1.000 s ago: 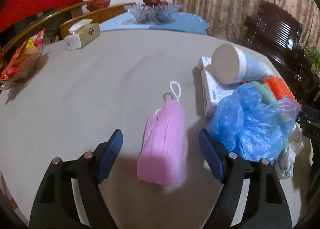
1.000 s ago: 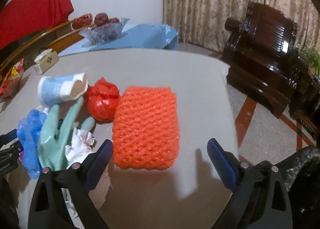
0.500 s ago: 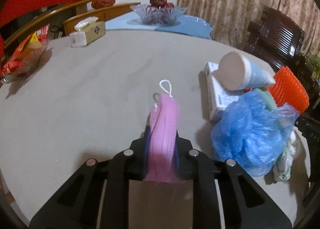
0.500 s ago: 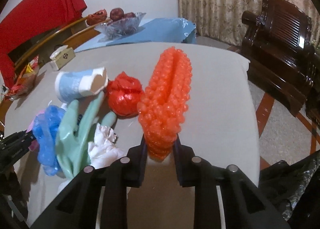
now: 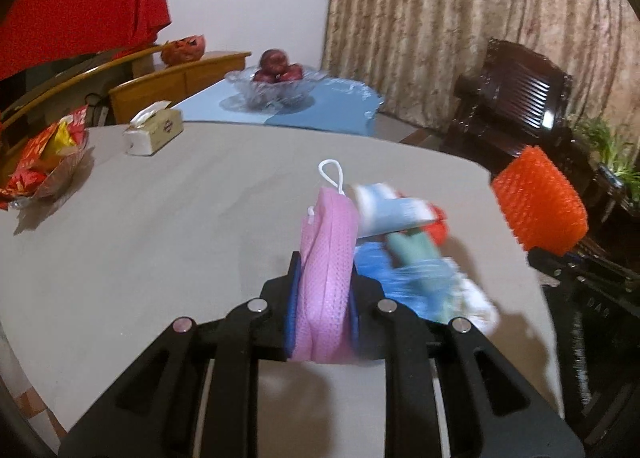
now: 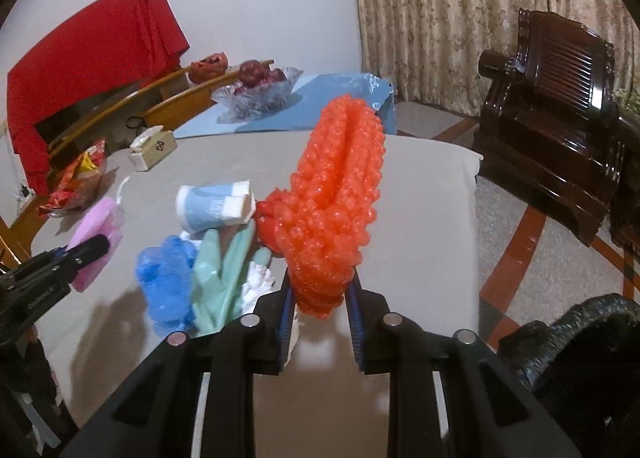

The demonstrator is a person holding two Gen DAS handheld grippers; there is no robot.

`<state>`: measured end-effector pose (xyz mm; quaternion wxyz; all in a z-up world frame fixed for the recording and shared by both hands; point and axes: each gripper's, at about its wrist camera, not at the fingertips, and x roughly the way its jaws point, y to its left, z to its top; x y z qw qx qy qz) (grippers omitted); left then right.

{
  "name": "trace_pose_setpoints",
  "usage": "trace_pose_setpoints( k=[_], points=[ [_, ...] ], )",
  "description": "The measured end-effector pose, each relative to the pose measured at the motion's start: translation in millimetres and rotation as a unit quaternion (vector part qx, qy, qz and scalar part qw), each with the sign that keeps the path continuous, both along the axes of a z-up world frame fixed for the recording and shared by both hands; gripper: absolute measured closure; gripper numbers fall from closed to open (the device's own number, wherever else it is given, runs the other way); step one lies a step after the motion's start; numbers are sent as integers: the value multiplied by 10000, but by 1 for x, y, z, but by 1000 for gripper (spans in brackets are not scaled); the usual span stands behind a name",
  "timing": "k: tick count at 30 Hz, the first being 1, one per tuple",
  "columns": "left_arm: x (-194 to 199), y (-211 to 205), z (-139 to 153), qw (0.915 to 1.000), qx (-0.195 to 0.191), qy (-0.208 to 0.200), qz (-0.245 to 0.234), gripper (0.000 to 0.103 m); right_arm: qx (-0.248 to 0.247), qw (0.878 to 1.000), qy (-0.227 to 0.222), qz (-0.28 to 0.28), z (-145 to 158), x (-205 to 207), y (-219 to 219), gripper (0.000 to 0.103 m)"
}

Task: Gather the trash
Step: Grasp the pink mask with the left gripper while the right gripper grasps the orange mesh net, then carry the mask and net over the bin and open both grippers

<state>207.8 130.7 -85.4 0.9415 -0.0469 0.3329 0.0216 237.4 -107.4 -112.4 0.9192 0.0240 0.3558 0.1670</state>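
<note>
My left gripper [image 5: 323,316] is shut on a folded pink face mask [image 5: 326,258] and holds it above the grey table [image 5: 160,238]; the mask also shows in the right wrist view [image 6: 96,242]. My right gripper [image 6: 320,318] is shut on an orange foam net [image 6: 338,201], lifted off the table; the net also shows in the left wrist view [image 5: 538,205]. Left on the table are a torn blue paper cup [image 6: 214,207], a red plastic ball [image 6: 266,223], a green glove [image 6: 222,270], a blue plastic bag [image 6: 166,278] and crumpled white paper [image 6: 258,284].
A tissue box [image 5: 154,133], a snack bowl [image 5: 44,165] and a glass fruit bowl [image 5: 276,87] stand at the table's far side. A dark wooden armchair [image 6: 560,125] is on the right. A black trash bag [image 6: 572,342] sits low right beside the table.
Both grippers have risen with their loads: the left lifted the pink mask, the right lifted the orange net higher. One second ago both were open around these items.
</note>
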Motion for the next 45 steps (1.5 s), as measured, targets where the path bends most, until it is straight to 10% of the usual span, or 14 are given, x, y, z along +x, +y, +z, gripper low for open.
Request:
trace_pose_setpoints(
  k=[22, 45],
  points=[
    [-64, -112, 41, 9941, -132, -506, -955, 84, -39, 9984, -383, -419, 43, -98, -74, 79],
    [-83, -257, 14, 9664, -399, -367, -2512, 84, -354, 9846, -69, -1712, 22, -173, -195, 79]
  ],
)
